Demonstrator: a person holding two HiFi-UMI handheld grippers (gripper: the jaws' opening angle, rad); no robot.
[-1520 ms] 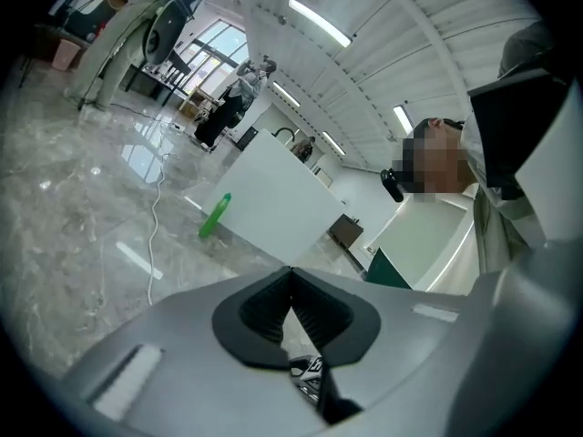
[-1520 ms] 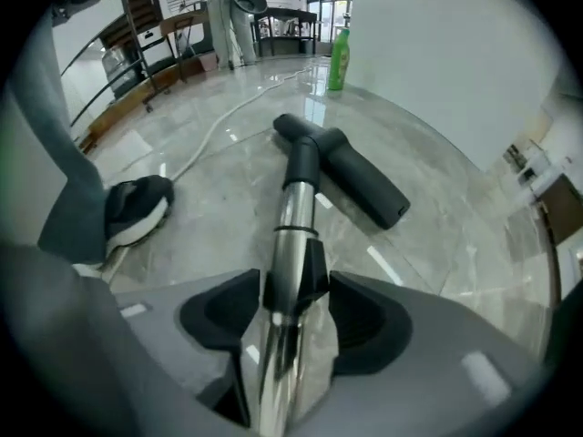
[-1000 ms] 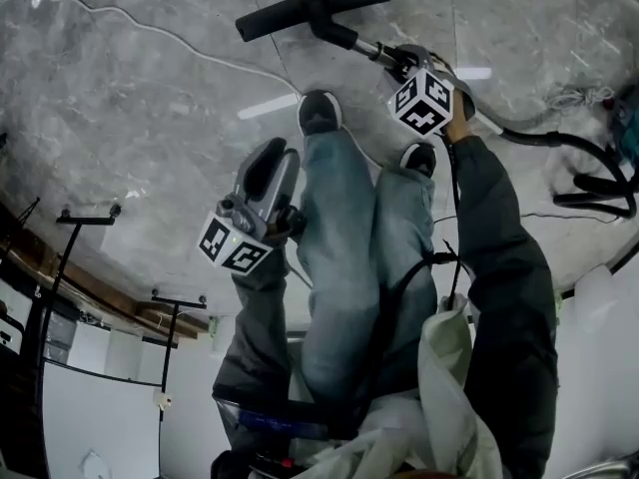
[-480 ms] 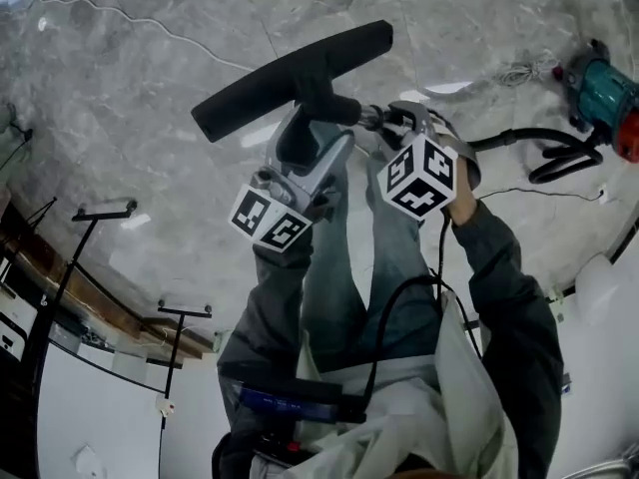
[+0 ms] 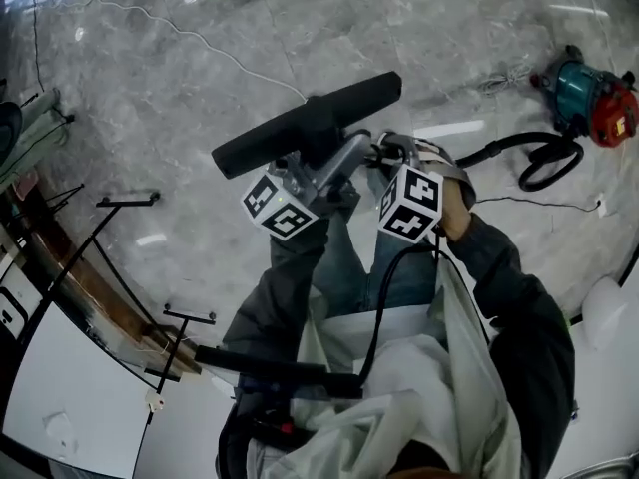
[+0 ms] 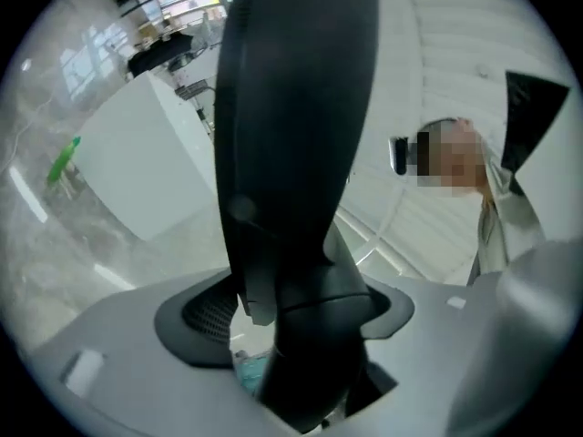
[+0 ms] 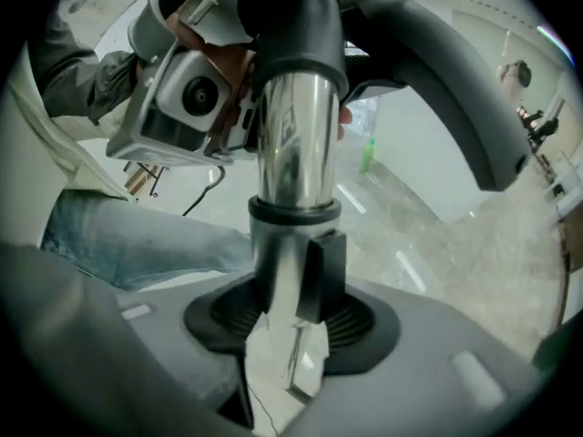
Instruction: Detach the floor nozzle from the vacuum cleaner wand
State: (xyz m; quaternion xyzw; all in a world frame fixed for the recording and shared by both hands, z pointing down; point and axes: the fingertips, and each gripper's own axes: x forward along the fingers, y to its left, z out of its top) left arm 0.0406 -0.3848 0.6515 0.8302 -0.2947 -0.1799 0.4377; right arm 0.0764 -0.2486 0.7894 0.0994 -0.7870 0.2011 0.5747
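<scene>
The black floor nozzle (image 5: 300, 123) is held up off the marble floor, still joined to the chrome wand (image 7: 293, 153). My right gripper (image 5: 387, 151) is shut on the wand just below its black collar. My left gripper (image 5: 334, 160) reaches level to the nozzle's neck (image 6: 301, 271). Its jaws are opening, and the neck stands between them with a slit of daylight beside the left pad (image 6: 205, 317). In the right gripper view the nozzle head (image 7: 437, 71) arcs across the top right.
A teal and red vacuum body (image 5: 589, 93) lies on the floor at the far right, with its black hose (image 5: 529, 158) looping toward the wand. A white cable (image 5: 200, 43) crosses the floor. Black rack stands (image 5: 130, 203) are at the left. The person's jeans-clad legs hang below the grippers.
Both grippers have risen and lifted the wand and nozzle off the floor. The left gripper came from beside the leg to the nozzle's neck, and its jaws spread.
</scene>
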